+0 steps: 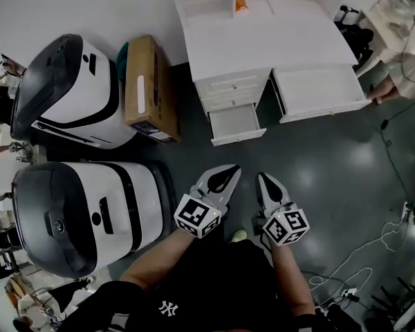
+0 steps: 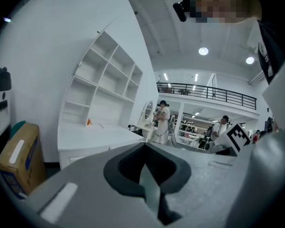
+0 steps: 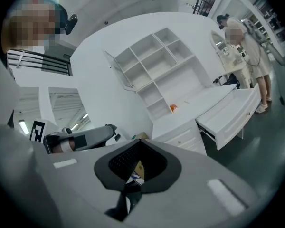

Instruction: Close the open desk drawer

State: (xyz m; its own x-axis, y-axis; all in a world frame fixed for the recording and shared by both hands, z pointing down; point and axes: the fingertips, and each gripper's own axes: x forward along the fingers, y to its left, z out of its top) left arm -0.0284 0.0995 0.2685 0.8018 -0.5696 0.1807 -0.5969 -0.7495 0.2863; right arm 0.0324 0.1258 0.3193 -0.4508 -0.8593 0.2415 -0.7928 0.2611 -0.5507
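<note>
While both grippers are held low over the dark floor (image 1: 318, 164), well short of the white desk (image 1: 263, 40), no contact with any drawer is recorded. The left gripper (image 1: 229, 173) is seen with its jaws brought together at the tips and nothing between them. The right gripper (image 1: 262, 180) is likewise closed and empty, as is borne out in each gripper view. Two drawers are found pulled out: the small bottom drawer (image 1: 239, 137) of the left-hand stack, nearest the grippers, and the wide centre drawer (image 1: 321, 92) to its right, beside which a bystander (image 1: 409, 71) is standing. Which of them is meant cannot be settled from the task wording; the small bottom drawer is judged the likelier target, being almost directly ahead. It is advised that the approach be made squarely, that the closed jaw tips be laid against the middle of the drawer front, and that the push be directed straight along the runners, so that the drawer is not skewed and jammed. An off-centre push on the wide centre drawer is judged more prone to racking, so both grippers could be set apart on its front. The cardboard box (image 1: 152, 88) and the white-and-black machines (image 1: 76, 88) at left are well clear of the path.
</note>
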